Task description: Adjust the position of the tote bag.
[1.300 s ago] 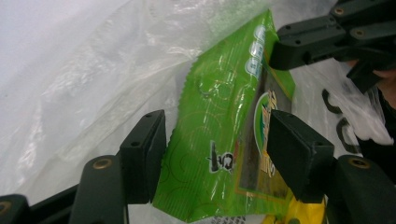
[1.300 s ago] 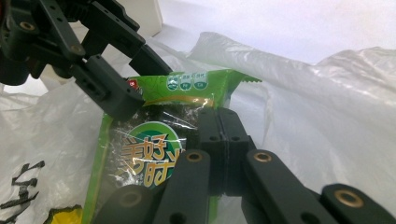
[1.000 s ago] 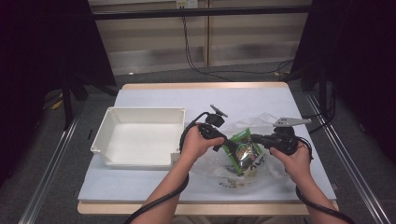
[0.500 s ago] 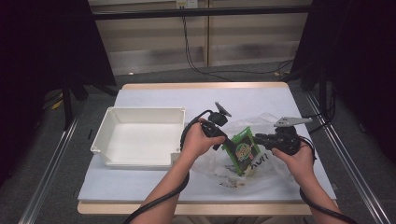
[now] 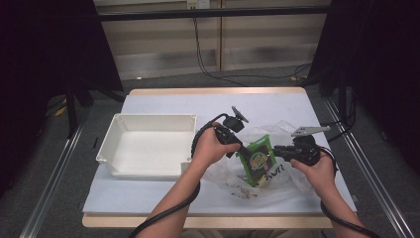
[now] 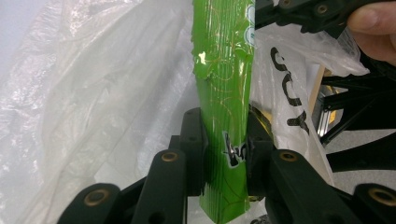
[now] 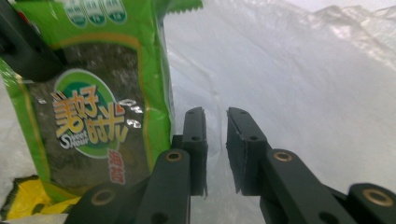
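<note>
1. Stage of work: the green snack packet is gripped and raised partly clear of the clear plastic bag, with its lower end at the bag's mouth; a yellow item lies inside the bag. Extraction appears about half done

2. What is left, as a judgement: freeing the packet fully and carrying it to the white bin, which stands at 9 o'clock from the bag and holds nothing

3. Left gripper: jaws closed on the lower edge of the packet, seen edge-on, with the packet pinched between both pads and running up toward 12 o'clock in the left gripper view

4. Right gripper: jaws nearly together, a narrow gap showing between the pads; a thin fold of bag film lies in that gap, though whether it is firmly clamped cannot be told. The packet lies at 10 o'clock from these jaws, just beside the left pad and outside the gap

5. High view: the left gripper meets the packet from 9 o'clock, the right gripper from 3 o'clock, on the white table
</note>
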